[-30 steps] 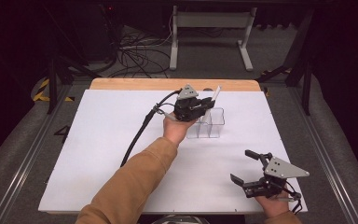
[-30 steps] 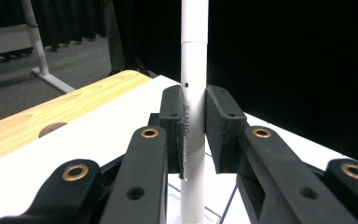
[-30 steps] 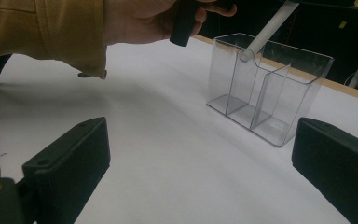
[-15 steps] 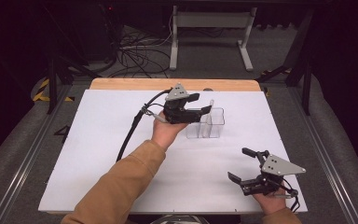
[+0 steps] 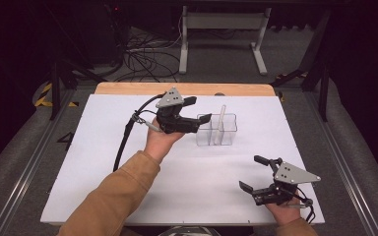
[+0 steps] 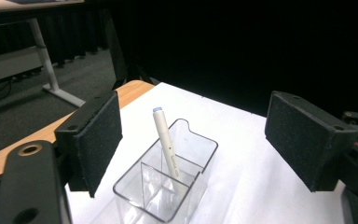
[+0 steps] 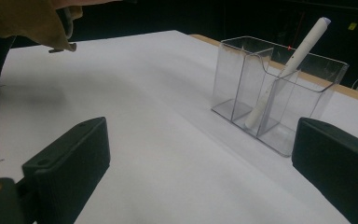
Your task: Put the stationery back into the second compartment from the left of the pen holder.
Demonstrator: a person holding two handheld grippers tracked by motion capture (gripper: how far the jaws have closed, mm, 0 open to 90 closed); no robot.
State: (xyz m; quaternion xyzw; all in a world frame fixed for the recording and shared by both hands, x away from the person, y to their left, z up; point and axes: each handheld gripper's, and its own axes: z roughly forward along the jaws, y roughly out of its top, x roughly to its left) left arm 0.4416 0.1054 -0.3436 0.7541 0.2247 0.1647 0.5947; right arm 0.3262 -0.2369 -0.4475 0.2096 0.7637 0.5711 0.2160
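A clear plastic holder (image 5: 229, 135) with compartments stands on the white table right of centre. A white pen (image 5: 221, 120) leans upright inside it, tip up. My left gripper (image 5: 200, 109) hovers just left of the holder, open, nothing between its pads. In the left gripper view the pen (image 6: 165, 144) and holder (image 6: 193, 175) lie ahead between the spread jaws of the left gripper (image 6: 200, 140). My right gripper (image 5: 251, 172) is open near the front right edge. Its view looks over bare table to the holder (image 7: 242, 79) and pen (image 7: 291, 63), past the right gripper (image 7: 205, 168).
The white table sheet (image 5: 103, 162) ends at a wooden strip (image 5: 128, 88) along the far edge. A tan sleeve (image 5: 113, 201) crosses the front left. Behind the table are floor cables (image 5: 142, 56) and a desk frame (image 5: 221, 29).
My left gripper has drawn back to the left, away from the holder, and the pen stays standing in it. The right gripper has barely shifted.
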